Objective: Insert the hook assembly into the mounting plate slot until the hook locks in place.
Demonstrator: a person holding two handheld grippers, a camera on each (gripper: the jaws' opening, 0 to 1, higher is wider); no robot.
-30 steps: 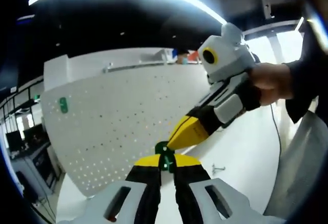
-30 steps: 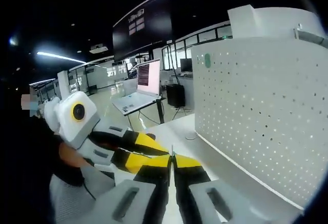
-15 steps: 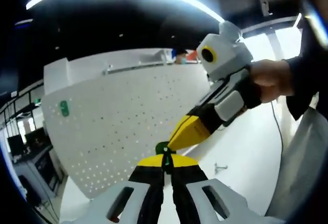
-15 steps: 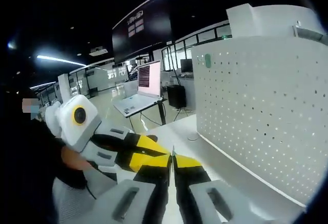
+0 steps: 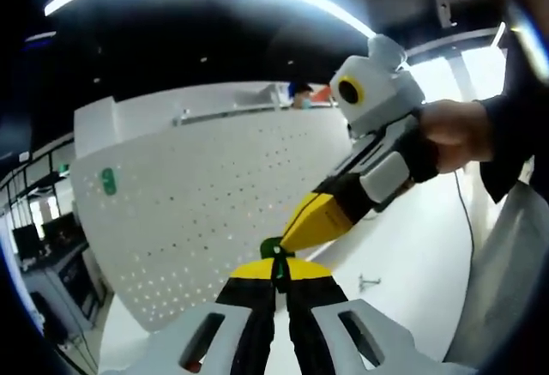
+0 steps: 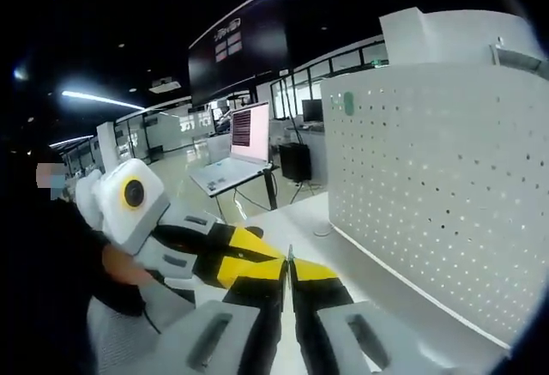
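Left gripper view:
- My left claw: rises from the bottom edge; yellow tips pressed together on a small green hook piece, which sits at the tip line.
- Hook piece detail: green plastic; a thin dark part runs down between my tips. Its full shape is too small to make out.
- My right claw: enters from the right, held by my hand; its yellow tip touches or nearly touches the green piece from above right. I cannot tell which.
- Pegboard: white perforated mounting panel, standing upright behind my tips, near but apart from them.
- Green tag on pegboard: fixed near the panel's upper left corner.
- Table: white surface under the panel; a small metal hook lies on it to the right of my tips.

Right gripper view:
- My right claw: rises from the bottom; yellow tips closed, with a thin sliver of something pinched between them, too small to identify.
- My left claw: comes in from the left, its yellow tip meeting my right tips.
- Pegboard: on the right side, upright, with the green tag near its top corner.
- Laptop: open on a stand in the background, well apart from the work.
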